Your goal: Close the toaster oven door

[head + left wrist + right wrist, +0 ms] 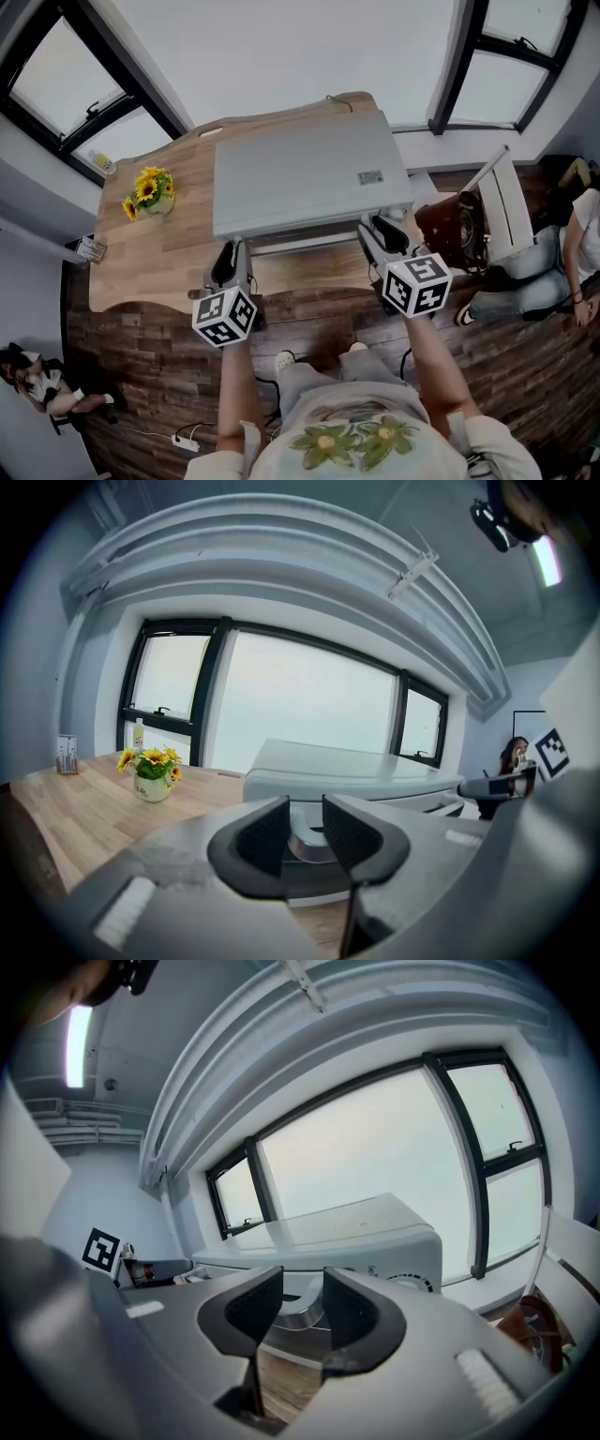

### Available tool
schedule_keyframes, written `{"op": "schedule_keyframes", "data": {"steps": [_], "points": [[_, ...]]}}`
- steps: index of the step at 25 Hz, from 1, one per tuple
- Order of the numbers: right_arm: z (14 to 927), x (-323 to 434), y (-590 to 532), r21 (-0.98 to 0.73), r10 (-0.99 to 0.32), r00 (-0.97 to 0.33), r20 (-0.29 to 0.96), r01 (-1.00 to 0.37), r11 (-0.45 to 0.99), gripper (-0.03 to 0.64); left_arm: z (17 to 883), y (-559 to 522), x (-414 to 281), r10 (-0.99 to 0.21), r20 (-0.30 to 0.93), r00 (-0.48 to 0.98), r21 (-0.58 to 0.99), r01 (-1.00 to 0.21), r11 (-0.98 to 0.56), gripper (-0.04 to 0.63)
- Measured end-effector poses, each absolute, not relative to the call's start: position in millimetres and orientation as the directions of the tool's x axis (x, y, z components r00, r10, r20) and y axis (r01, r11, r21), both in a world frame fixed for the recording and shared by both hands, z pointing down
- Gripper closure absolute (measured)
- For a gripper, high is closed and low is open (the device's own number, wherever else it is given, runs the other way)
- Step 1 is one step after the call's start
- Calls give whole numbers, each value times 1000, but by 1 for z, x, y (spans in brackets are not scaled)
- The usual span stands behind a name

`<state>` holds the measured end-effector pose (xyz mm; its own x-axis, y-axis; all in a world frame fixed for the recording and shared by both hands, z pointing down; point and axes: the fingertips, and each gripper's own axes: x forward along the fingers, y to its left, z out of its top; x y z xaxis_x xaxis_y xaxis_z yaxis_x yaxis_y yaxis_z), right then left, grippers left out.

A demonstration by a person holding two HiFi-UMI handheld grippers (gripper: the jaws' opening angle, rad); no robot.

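- On the wooden surface, against the window side, stands the white toaster oven, with its front towards the person.
- Door: as far as the head view shows, it lies up against the oven's front. Its silver handle bar runs close along the front edge.
- Left gripper: at the handle's left end. Its fingers stand a narrow gap apart. The silver handle shows in that gap, past the tips, and nothing is clamped.
- Right gripper: at the handle's right end. Its fingers are likewise parted, with the handle visible beyond them and not pinched.
- Both grippers point at the oven front, roughly parallel, well apart from each other.
- A pot of sunflowers stands on the surface to the oven's left, clear of it.
- A seated person is at the right edge of the head view, beside a dark bag.
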<state>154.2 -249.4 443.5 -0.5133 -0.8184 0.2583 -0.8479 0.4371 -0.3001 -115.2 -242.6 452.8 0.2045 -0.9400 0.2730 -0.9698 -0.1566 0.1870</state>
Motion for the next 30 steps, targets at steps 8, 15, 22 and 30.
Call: {"op": "schedule_keyframes", "data": {"steps": [8,15,22,30], "points": [[424,149,-214,-208,-867,-468,172,-877,433,539,443,-215,-104,-932,241,270,182,-956,-229,492],[420,133,-182,-148,-884,-429,184,-902,406,617,434,-186,-85,-893,227,388,175,-918,-355,592],[421,120,-154,-108,-902,-376,211,-926,361,618,429,-171,-84,-851,231,472,169,-881,-442,592],[416,101,-137,-89,-913,-344,217,-939,333,618,428,-159,-91,-812,240,532,187,-846,-499,592]]}}
